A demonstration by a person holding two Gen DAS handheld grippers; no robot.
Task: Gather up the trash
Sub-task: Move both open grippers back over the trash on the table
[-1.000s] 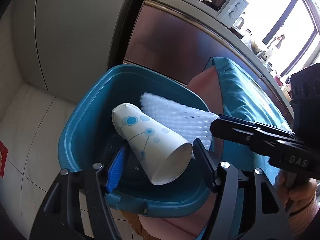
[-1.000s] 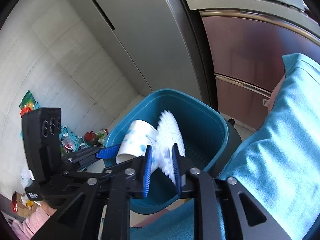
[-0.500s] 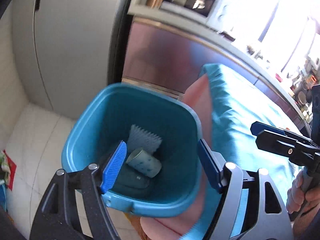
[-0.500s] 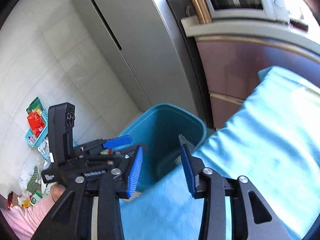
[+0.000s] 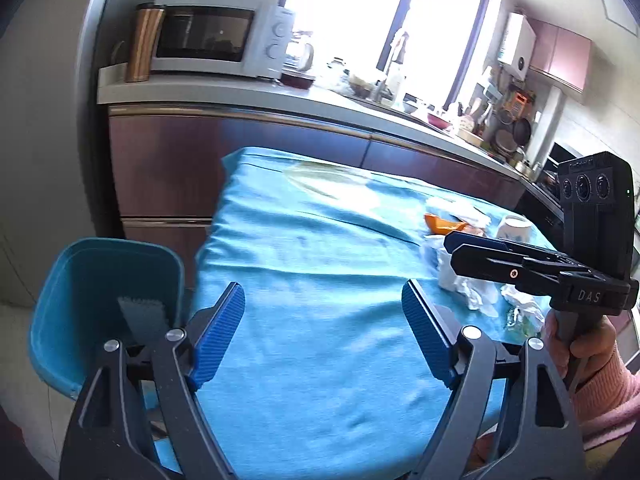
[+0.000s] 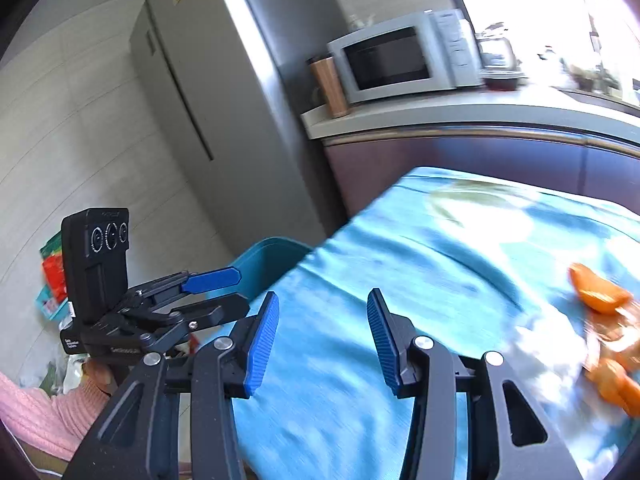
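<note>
Strong daylight pours in through the window (image 5: 384, 20), which burns out to plain white in both views. A glare patch lies on the blue cloth (image 5: 328, 188) near its far edge. The right view is smeared by motion (the orange peels (image 6: 600, 296) are mere streaks), while the left view is sharper. Straight lines bow toward the dark, rounded corners. The fridge (image 6: 224, 128) side sits dimmer.
</note>
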